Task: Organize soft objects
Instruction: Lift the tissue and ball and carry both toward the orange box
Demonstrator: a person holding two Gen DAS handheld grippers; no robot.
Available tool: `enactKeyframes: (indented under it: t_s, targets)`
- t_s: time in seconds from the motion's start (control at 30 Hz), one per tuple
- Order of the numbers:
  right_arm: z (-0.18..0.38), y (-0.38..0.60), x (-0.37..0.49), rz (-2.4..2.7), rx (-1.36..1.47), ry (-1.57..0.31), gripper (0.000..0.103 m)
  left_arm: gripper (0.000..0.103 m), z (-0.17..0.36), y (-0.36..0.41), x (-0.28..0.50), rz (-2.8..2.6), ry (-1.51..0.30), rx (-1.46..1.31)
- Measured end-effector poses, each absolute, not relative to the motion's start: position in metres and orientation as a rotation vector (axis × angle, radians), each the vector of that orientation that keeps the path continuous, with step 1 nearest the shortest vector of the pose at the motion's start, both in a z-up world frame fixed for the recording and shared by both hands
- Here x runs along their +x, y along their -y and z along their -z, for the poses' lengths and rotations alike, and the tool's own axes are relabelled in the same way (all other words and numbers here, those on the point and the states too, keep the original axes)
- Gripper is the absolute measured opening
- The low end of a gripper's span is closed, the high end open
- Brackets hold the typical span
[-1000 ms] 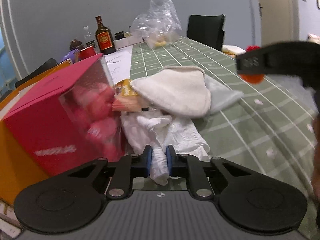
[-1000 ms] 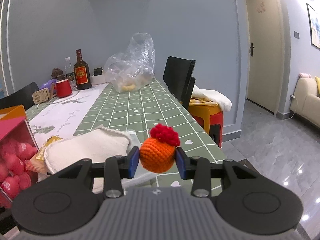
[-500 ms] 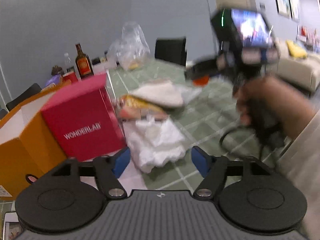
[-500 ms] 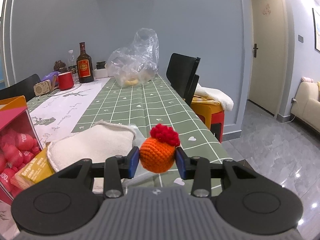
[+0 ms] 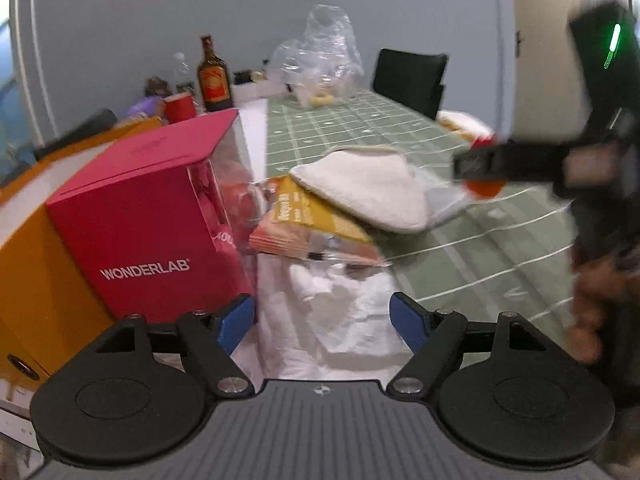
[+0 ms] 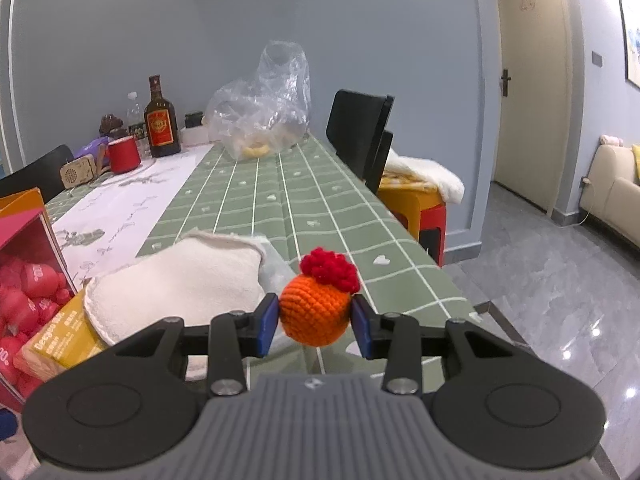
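- Two grippers: left gripper (image 5: 322, 318), right gripper (image 6: 315, 324).
- One orange crocheted ball (image 6: 314, 308) with a red tuft.
- One cream cloth (image 6: 176, 280), folded.
- One crumpled white cloth (image 5: 332, 312).
- One yellow packet (image 5: 316, 224).
- One pink box (image 5: 136, 216) marked WONDERLAB; pink pouches inside too crowded to count.
- One orange box (image 5: 36, 280).
- One brown bottle (image 6: 160, 120).
- One clear bottle (image 6: 134, 114), partly hidden.
- One red cup (image 6: 124, 155).
- One clear plastic bag (image 6: 264, 104).
- Two black chairs: one right of the table (image 6: 356, 136), one left (image 6: 36, 172).
- One table (image 6: 320, 208) under a green checked cover.
- One stool (image 6: 416, 208).
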State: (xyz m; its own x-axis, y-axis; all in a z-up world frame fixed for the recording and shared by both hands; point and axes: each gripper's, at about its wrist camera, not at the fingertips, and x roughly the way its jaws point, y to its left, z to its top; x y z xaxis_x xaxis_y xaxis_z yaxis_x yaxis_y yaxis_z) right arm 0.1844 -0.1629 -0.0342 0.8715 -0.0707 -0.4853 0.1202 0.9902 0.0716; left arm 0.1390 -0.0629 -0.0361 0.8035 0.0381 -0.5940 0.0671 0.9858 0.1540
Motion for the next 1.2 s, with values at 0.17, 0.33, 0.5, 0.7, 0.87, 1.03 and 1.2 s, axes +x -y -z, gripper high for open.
enactKeyframes:
  t_s: [0.17,0.33,0.5,0.7,0.87,1.03,1.2]
  targets:
    - [0.033,0.152,0.181,0.073,0.055,-0.493,0.039,0.092,0.049,0.064,0.147,-0.022,-0.633,0.132]
    - [0.035,0.149,0.183,0.082,0.023,-0.505,0.039,0.077,0.048,0.053,0.152,0.017,-0.678,0.001]
    - [0.033,0.151,0.183,0.052,0.054,-0.508,0.039,0.034,0.041,0.055,0.138,0.013,-0.657,0.032]
    - [0.031,0.156,0.179,0.039,0.097,-0.503,0.039,0.018,0.029,0.044,0.131,0.077,-0.647,0.067]
    - [0.03,0.158,0.179,0.019,0.134,-0.501,0.039,0.017,0.019,0.03,0.1,0.136,-0.611,0.085]
    - [0.031,0.153,0.179,0.018,0.108,-0.504,0.039,0.017,0.002,0.022,0.068,0.166,-0.533,0.116]
    - [0.025,0.151,0.175,-0.012,0.127,-0.483,0.039,0.017,-0.019,0.012,0.048,0.187,-0.456,0.106]
